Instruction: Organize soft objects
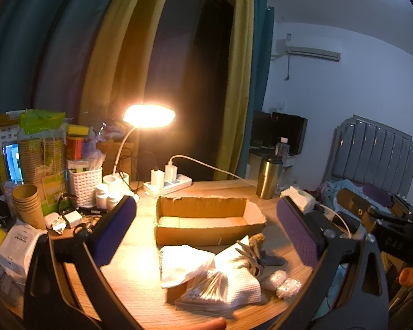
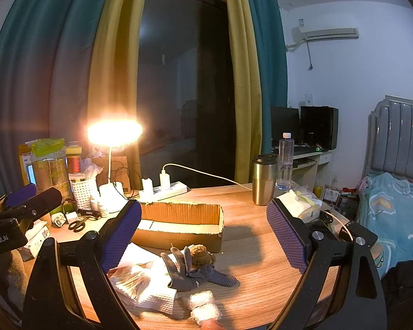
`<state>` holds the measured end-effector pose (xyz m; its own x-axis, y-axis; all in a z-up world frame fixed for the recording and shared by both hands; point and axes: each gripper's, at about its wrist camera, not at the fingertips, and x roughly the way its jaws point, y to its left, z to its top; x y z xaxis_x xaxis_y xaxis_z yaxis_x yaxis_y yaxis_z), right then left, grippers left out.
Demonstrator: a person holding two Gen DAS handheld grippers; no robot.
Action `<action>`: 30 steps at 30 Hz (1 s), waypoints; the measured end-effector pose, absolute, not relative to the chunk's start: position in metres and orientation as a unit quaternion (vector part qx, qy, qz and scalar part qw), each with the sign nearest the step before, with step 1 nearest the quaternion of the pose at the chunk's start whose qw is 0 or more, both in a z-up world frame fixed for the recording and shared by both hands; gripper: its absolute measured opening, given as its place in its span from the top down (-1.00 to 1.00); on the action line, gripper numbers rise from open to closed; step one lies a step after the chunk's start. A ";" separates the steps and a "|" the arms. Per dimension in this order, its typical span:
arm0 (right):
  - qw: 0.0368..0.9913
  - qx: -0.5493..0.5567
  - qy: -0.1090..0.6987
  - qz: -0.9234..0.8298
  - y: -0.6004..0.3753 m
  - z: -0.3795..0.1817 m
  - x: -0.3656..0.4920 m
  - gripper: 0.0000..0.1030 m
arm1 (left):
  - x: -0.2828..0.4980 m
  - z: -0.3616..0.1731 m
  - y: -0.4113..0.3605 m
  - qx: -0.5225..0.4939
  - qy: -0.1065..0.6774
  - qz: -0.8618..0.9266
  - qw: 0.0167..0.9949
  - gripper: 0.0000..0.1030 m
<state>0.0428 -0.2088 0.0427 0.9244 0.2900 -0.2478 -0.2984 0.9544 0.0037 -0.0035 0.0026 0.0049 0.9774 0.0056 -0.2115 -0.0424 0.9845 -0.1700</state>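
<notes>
Left wrist view: the left gripper [image 1: 206, 214], jaws apart and holding nothing, is hovering over the bench [image 1: 140, 297]; the soft objects [image 1: 223, 272] are lying heaped at lower centre, just before the empty cardboard box [image 1: 206, 233]. Right wrist view: the right gripper [image 2: 203, 233], jaws likewise apart, is facing the grey glove [image 2: 190, 271] at lower centre, so sorting appears unbegun, and the next move calls for lowering onto one item.

You face a dark window [image 2: 184, 88] flanked by mustard-yellow curtains [image 2: 245, 96] and teal curtains [image 2: 41, 68]. A lit desk lamp [image 2: 114, 132] throws warm light over your wooden worktop [image 2: 256, 253]; the rest of the room reads cool blue. On the white wall [image 2: 344, 77] to your right hangs an air conditioner [image 2: 327, 31]. Below it stands a desk with dark monitors [image 2: 303, 126]. At far right, a bed with a grey padded headboard [image 2: 399, 134] and blue bedding [image 2: 396, 214].
</notes>
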 end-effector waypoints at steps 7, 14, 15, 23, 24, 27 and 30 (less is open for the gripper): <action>0.981 -0.017 0.123 0.150 -0.209 0.043 0.043 -0.83 | -0.004 0.006 0.004 -0.087 0.108 0.014 0.990 -0.99; 0.981 -0.017 0.125 0.150 -0.207 0.044 0.043 -0.83 | -0.006 0.005 0.008 -0.087 0.110 0.018 0.990 -0.99; 0.981 -0.017 0.125 0.150 -0.207 0.043 0.043 -0.83 | -0.005 0.005 0.006 -0.085 0.110 0.020 0.990 -0.99; 0.980 -0.018 0.126 0.150 -0.207 0.043 0.042 -0.83 | -0.005 0.006 0.002 -0.077 0.111 0.028 0.991 -0.99; 0.980 -0.018 0.125 0.151 -0.207 0.043 0.042 -0.83 | -0.004 0.005 0.001 -0.072 0.112 0.032 0.991 -0.99; 0.980 -0.017 0.127 0.151 -0.207 0.042 0.043 -0.83 | -0.002 0.002 -0.001 -0.067 0.117 0.033 0.990 -0.99; 0.979 -0.018 0.131 0.153 -0.206 0.040 0.042 -0.83 | 0.003 -0.003 -0.001 -0.062 0.121 0.039 0.990 -0.99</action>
